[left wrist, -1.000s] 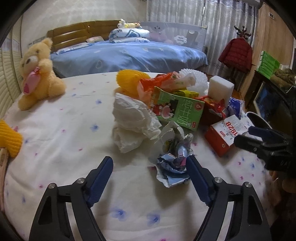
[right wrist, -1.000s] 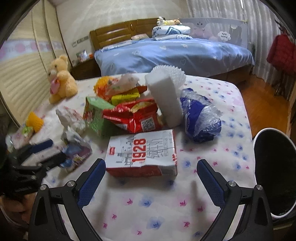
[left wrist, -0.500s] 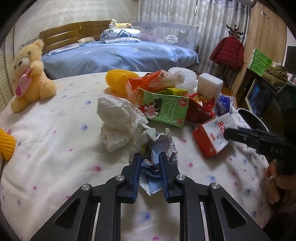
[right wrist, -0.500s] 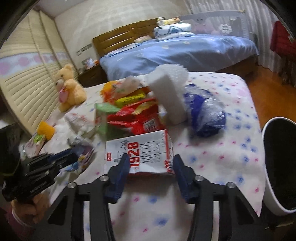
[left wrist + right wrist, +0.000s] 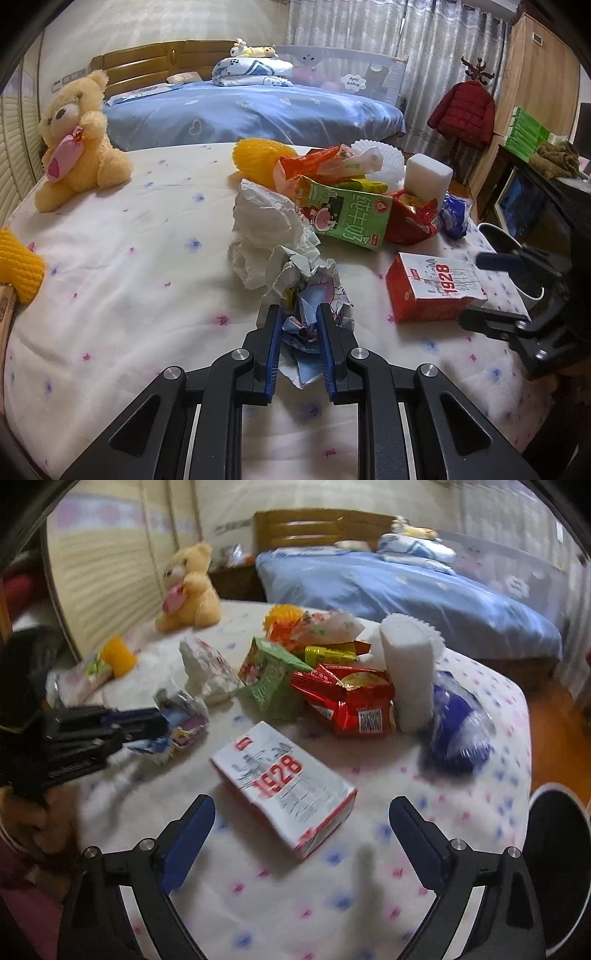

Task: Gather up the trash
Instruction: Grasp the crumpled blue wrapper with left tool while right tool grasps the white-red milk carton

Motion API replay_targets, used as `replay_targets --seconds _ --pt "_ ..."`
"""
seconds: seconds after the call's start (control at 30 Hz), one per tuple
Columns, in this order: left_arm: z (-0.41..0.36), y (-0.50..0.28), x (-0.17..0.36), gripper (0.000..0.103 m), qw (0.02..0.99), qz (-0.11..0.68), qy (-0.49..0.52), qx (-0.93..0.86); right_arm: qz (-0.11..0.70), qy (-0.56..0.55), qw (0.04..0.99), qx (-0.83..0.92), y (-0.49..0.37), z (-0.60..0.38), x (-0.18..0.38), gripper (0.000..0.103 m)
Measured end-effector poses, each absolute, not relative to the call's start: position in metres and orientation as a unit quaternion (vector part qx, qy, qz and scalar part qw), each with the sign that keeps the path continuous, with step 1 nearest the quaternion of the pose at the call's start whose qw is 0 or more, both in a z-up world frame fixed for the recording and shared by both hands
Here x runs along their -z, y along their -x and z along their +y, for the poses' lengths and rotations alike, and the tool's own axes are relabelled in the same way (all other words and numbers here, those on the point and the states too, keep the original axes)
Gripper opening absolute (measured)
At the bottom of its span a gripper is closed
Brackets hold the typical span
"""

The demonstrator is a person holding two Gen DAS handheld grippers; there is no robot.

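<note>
My left gripper [image 5: 299, 317] is shut on a crumpled printed paper wad [image 5: 306, 280] that rests on the white flowered tablecloth [image 5: 129, 266]. In the right wrist view the same gripper [image 5: 147, 723] comes in from the left with the wad [image 5: 181, 723] in it. My right gripper [image 5: 301, 805] has its jaws opening wide. The near end of the red and white "1928" box [image 5: 284, 782] lies between its fingers, untouched by the pads. The box [image 5: 432, 288] lies askew on the cloth.
Behind lie white crumpled paper [image 5: 266, 221], a green carton [image 5: 343, 218], a red snack bag [image 5: 410, 218], a white foam block [image 5: 428, 177], a blue plastic bag [image 5: 458, 731] and orange foam netting [image 5: 258, 155]. A teddy bear [image 5: 74, 136] sits far left. A white-rimmed black bin [image 5: 557, 849] stands off the table's right edge.
The left gripper went from wide open to shut on the paper wad. The right gripper narrowed around the box, then spread wide again and rolled; the box now lies slanted.
</note>
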State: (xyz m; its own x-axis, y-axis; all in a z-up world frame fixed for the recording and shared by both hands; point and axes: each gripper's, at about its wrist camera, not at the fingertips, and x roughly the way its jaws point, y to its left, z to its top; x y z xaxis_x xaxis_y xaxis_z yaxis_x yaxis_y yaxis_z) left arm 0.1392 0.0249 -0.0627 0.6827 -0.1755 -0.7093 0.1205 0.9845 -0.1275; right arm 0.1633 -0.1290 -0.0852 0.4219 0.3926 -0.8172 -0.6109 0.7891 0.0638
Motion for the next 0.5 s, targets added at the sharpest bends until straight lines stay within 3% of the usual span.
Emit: replay_targets --seconds 0.13,0.23,0.5 --pt "0.022 -0.141 0.060 0.018 0.917 0.389 0.029 0.080 0.448 0.143 0.824 -0.316 -0.176 -0.122 0.096 0.091" --pt "0.019 -0.140 0.059 0.017 0.918 0.388 0.026 0.082 0.467 0.132 0.814 -0.320 -0.178 -0.124 0.103 0.061" --pt "-0.004 -0.136 0.051 0.016 0.916 0.384 0.011 0.116 0.452 0.063 0.854 -0.250 -0.152 -0.164 0.091 0.054"
